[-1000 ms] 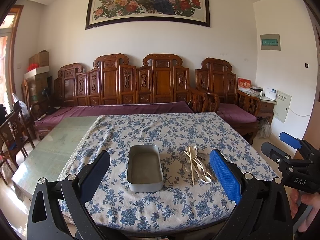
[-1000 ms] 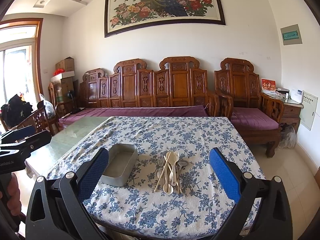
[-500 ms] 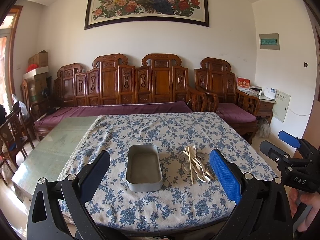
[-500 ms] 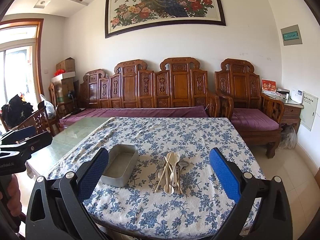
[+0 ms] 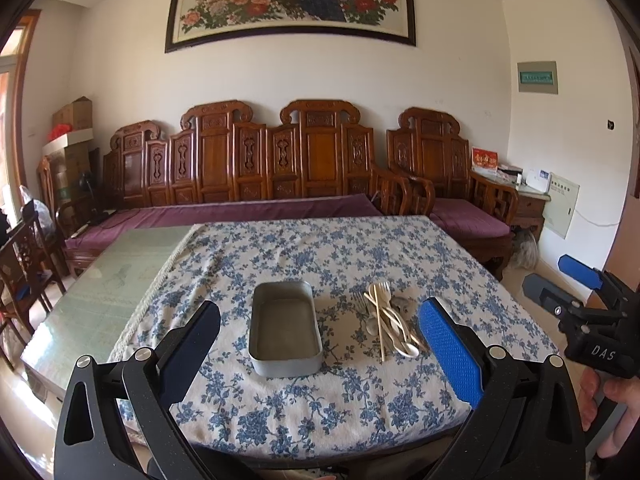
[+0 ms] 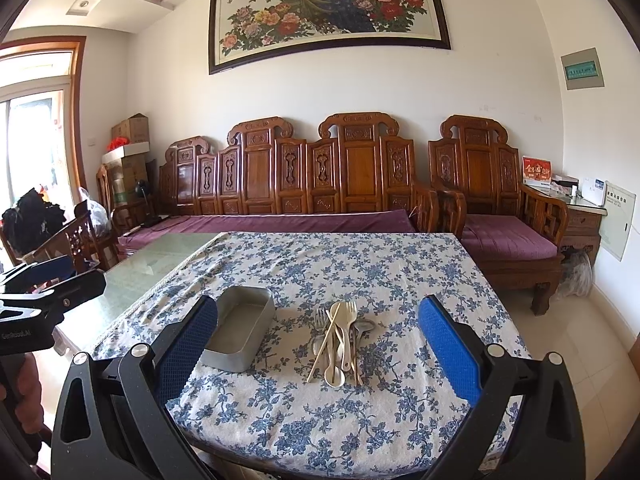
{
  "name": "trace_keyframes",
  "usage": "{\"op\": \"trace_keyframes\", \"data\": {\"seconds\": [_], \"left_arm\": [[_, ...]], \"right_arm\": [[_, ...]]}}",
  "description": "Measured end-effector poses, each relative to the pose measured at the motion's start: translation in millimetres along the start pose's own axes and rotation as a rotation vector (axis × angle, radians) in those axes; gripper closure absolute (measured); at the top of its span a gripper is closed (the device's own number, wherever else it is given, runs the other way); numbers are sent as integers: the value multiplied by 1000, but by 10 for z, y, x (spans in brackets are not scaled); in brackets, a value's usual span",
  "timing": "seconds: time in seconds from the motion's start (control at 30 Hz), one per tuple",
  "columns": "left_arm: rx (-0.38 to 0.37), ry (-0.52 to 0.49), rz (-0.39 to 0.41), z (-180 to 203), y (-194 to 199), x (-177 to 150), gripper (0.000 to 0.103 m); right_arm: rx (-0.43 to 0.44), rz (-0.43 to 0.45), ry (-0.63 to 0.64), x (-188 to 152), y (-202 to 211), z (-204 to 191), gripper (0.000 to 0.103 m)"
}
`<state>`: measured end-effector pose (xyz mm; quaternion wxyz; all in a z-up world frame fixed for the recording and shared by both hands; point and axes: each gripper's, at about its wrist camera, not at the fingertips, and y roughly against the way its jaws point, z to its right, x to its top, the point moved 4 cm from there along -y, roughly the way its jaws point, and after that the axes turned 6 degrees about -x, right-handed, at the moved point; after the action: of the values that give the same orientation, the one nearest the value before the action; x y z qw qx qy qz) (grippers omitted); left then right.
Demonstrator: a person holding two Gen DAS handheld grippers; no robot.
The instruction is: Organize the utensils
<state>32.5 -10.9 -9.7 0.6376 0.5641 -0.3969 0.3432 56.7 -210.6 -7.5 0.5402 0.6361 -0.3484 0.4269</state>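
- Both the left gripper (image 5: 320,346) and the right gripper (image 6: 318,346) are held wide apart, empty, short of the table.
- The utensils (image 6: 340,336) are piled on the tablecloth (image 6: 360,272), just beside the empty metal tin (image 6: 240,332).
- No pickup is begun; a single utensil must be singled out next.

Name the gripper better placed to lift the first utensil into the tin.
Right. The utensils lie centred between the open right gripper; the left gripper, also open, faces the empty tin.
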Motion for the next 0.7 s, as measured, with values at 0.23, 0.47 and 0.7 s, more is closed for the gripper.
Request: {"op": "trace_keyframes", "data": {"seconds": [0.23,0.47,0.7], "left_arm": [[-8,8,-54,-50,-230,-152,6],[-26,16,-103,-102,-518,-306,6],[-28,-7,-171,-136,-929,-410,6]], "right_arm": [[-5,-25,-2,-109,-169,104,2],[-5,-66,10,-272,-477,164,10],[5,-134,39,-451,-1011,202,34]]}}
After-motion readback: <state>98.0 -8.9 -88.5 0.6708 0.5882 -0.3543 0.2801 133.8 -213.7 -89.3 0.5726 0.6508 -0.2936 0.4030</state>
